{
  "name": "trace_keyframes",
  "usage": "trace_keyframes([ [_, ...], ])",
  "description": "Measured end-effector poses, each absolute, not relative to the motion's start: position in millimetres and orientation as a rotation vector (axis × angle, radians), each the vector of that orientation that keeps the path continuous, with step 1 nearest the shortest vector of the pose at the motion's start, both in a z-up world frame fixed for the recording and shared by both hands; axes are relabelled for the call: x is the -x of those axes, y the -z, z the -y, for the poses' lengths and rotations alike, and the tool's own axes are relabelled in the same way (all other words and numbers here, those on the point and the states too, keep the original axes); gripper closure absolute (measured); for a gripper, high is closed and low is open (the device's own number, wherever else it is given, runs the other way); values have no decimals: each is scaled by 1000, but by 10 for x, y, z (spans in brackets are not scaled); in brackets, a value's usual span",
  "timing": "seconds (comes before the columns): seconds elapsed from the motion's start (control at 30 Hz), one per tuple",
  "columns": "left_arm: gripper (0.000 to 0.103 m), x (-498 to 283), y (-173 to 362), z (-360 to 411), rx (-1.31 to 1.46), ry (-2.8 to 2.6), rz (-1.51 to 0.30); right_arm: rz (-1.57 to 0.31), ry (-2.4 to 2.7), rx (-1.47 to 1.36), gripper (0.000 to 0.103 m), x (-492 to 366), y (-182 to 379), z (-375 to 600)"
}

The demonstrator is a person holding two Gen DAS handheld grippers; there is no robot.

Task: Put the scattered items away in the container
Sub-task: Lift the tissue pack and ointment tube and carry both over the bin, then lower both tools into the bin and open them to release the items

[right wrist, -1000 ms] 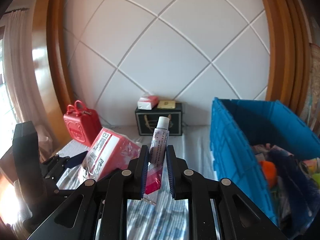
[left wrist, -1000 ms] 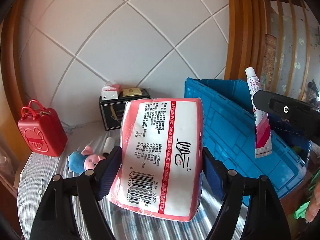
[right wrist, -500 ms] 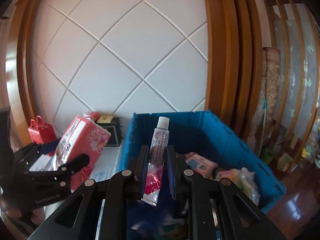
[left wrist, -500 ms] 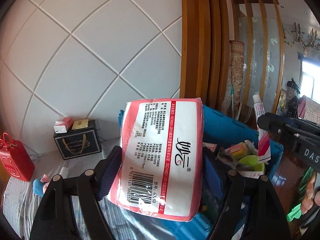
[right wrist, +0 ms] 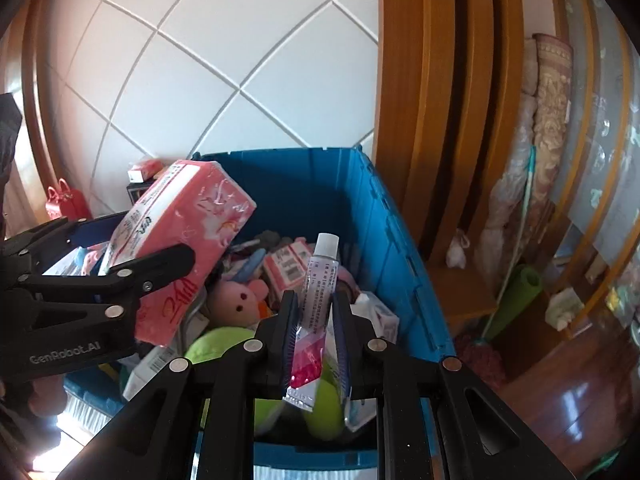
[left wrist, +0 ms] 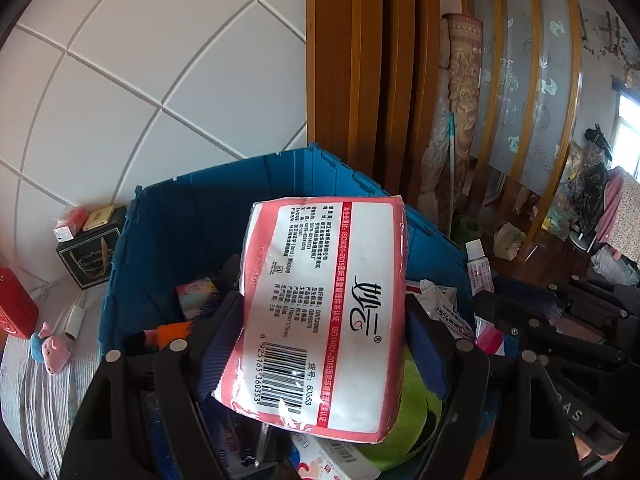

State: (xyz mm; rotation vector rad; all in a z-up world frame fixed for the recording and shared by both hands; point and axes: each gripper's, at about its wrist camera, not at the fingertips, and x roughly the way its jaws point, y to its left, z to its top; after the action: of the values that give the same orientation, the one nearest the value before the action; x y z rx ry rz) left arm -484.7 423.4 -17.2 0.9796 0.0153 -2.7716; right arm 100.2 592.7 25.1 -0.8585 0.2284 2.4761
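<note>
My left gripper [left wrist: 324, 336] is shut on a pink and white tissue pack [left wrist: 324, 320] and holds it over the blue crate [left wrist: 192, 208]. The pack [right wrist: 184, 240] and the left gripper [right wrist: 132, 276] also show in the right wrist view, above the crate's left half. My right gripper [right wrist: 314, 320] is shut on a white and red tube [right wrist: 316, 300], cap up, over the blue crate [right wrist: 384, 232]. The tube's cap [left wrist: 476, 252] shows at the right in the left wrist view. The crate holds several items, among them a pink plush [right wrist: 236, 300] and a green ball [right wrist: 216, 344].
On the cloth-covered table left of the crate lie a pig plush [left wrist: 52, 348] and a small white roll [left wrist: 74, 320]. A red case [left wrist: 16, 308] and a black box [left wrist: 88, 256] stand by the tiled wall. Wooden frames and floor clutter are to the right.
Both grippers have swung right from the table to over the crate and tilted down, each still holding its item. The crate's contents have come into view below them.
</note>
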Motion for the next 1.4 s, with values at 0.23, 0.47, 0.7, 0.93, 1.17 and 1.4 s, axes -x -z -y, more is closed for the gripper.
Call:
trace_keyframes([
  [0.23,26,5103,409,-4354,-1044,2669,71,-246,-2539,947,86,-959,68,-6068],
  [0.47,20,5100,367,-4377,-1023,2669,75,-266,-2571,1014,86,-843,238,-6066],
  [0.7,18,4994,343,-4392,-992,2675,70,-279,-2573,1065,86,-775,320,-6067],
  [0.93,17,4867,350,-4388,-942,2678,51,-307,-2566,1071,81,-810,346,-6082],
  [1.17,17,4633,273,-4419,-862,2686,47,-309,-2554,1003,36,-1003,267,-6028],
  [1.4,16,4396,222,-4401,-834,2695,21,-323,-2560,919,21,-1279,161,-5926],
])
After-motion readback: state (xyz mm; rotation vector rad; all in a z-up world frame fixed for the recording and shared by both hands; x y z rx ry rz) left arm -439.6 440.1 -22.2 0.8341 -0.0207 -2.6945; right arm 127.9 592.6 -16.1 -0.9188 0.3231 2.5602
